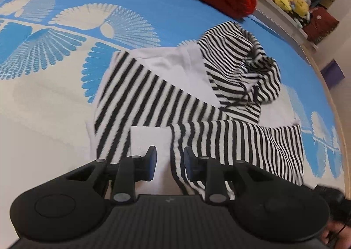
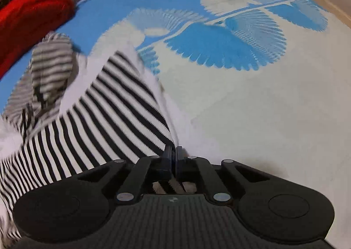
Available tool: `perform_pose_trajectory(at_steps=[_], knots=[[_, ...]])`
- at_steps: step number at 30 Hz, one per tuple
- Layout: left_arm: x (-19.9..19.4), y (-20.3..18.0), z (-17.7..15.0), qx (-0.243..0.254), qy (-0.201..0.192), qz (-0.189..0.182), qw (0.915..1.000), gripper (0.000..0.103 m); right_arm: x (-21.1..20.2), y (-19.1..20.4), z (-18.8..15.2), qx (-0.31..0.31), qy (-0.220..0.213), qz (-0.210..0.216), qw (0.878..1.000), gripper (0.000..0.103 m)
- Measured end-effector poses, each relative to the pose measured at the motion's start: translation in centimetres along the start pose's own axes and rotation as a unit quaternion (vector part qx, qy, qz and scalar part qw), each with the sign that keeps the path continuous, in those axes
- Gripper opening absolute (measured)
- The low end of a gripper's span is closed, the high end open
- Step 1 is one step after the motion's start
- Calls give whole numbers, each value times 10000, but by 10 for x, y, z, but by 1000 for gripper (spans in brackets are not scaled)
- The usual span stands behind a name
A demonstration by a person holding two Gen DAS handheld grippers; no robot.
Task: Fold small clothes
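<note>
With the right gripper [image 2: 174, 156] pinching an edge of the striped garment [image 1: 153, 95] lying mid-bedspread [image 1: 43, 106] and the left gripper [image 1: 170, 159] spread empty above it, that thin pinch could slip, letting the fold collapse.

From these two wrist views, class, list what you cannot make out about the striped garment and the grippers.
- Striped garment: its near hem, left wrist view, hidden behind the left gripper.
- Its hood end, right wrist view, motion-blurred.
- Right gripper: the cloth edge pinched in its shut jaws, covered by them.
- Left wrist view: the right gripper is cut off by the lower right edge.
</note>
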State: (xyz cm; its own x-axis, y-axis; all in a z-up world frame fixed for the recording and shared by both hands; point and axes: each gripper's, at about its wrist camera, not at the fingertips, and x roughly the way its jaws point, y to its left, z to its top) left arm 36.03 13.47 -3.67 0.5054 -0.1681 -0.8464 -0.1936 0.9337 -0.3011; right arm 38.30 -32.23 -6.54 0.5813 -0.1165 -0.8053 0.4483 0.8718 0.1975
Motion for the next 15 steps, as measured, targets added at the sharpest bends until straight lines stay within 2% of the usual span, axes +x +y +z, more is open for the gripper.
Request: perform_pose_trajectory(at_steps=[3,7,8,10,12,13,14,15], knots=[[2,-7,-3,197,96,-135,9997,30,-14,-2,6,58,-394,-184,9990,1],[9,-11,-7,283,258,-221,9990,30,-1,-12,5,377,79,-214,9990,4],[11,-10,-8,263,318,-216,9989,30,-3,-11,4,398,39,-207,9990,10],[16,-9,-10,215,440,-197,9986,30,-11,-2,4,222,-155,-131,9995,13],[19,-7,-11,175,515,-170,9984,30,-20,10,5,-56,-272,252,9993,25],[19,-6,-12,162,528,-156,9983,30,-21,16,5,-166,-253,444,9986,37],[18,-5,-12,134,511,-137,9985,30,-22,22,4,-250,-210,628,9975,45],[18,-4,-11,101,480,-116,9987,30,-22,27,2,-341,-113,840,9958,46]])
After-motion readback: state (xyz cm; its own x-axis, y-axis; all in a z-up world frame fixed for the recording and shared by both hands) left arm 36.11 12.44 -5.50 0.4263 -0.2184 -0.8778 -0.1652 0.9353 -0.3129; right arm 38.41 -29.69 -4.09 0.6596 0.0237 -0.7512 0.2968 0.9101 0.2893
